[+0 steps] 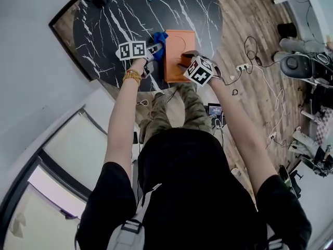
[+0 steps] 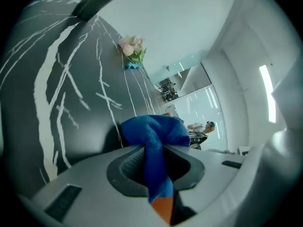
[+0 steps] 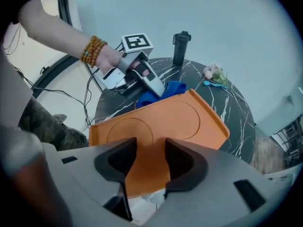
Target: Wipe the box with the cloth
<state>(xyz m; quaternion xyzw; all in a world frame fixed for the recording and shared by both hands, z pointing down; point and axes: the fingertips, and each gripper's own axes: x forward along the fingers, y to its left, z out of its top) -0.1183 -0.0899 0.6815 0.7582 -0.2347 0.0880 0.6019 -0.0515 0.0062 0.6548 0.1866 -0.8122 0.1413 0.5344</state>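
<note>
Marble table [image 1: 104, 30], left tool [image 1: 155, 48] pinching cloth [image 1: 159, 38] beside box [image 1: 179, 41], right tool [image 1: 184, 59] spread, tilted down over box

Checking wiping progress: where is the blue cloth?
In the head view, the blue cloth is pinched in the left gripper, just left of the orange box.

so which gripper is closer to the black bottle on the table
Left. The left gripper, clamping the blue cloth, is on the black bottle's side of the orange box; the right gripper is over its near edge, farther off.
</note>
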